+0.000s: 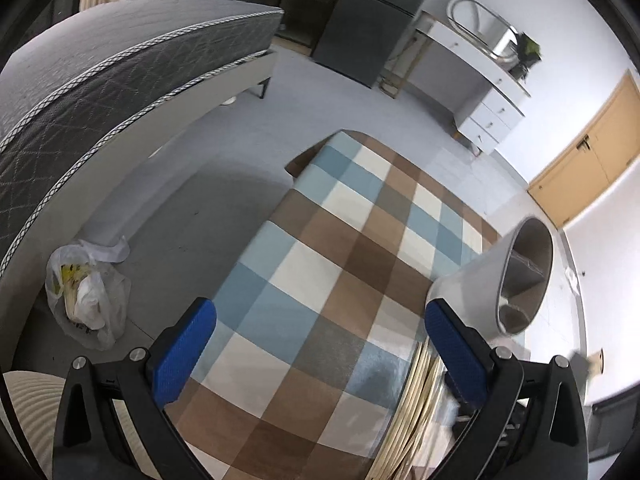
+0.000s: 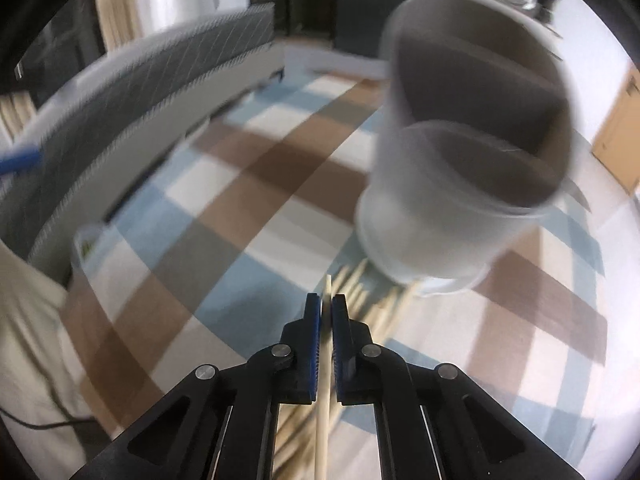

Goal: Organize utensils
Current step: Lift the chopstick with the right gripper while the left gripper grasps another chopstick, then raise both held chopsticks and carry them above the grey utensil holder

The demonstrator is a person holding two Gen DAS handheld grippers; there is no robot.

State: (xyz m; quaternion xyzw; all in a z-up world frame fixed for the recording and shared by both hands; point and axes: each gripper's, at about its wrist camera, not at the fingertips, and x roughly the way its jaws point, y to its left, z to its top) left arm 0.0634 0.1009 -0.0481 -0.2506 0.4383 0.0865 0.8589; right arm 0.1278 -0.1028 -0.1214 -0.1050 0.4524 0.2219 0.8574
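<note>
A white utensil holder (image 1: 472,292) with inner compartments stands on the checked tablecloth (image 1: 320,240), at the right in the left wrist view. A pile of pale chopsticks (image 1: 416,392) lies in front of it. My left gripper (image 1: 320,308) is open over the cloth with nothing between its blue pads; its right finger is close to the holder. In the blurred right wrist view, my right gripper (image 2: 327,300) is shut on a single chopstick (image 2: 322,420) that runs lengthwise between the pads. The loose chopsticks (image 2: 376,304) and the holder (image 2: 440,220) lie just beyond it.
A grey mattress on a bed (image 1: 100,80) runs along the table's left side. A plastic bag (image 1: 86,296) sits on the floor between them. A white dresser (image 1: 480,92) and a wooden door (image 1: 592,152) stand farther back. Cream fabric (image 2: 24,340) fills the lower left.
</note>
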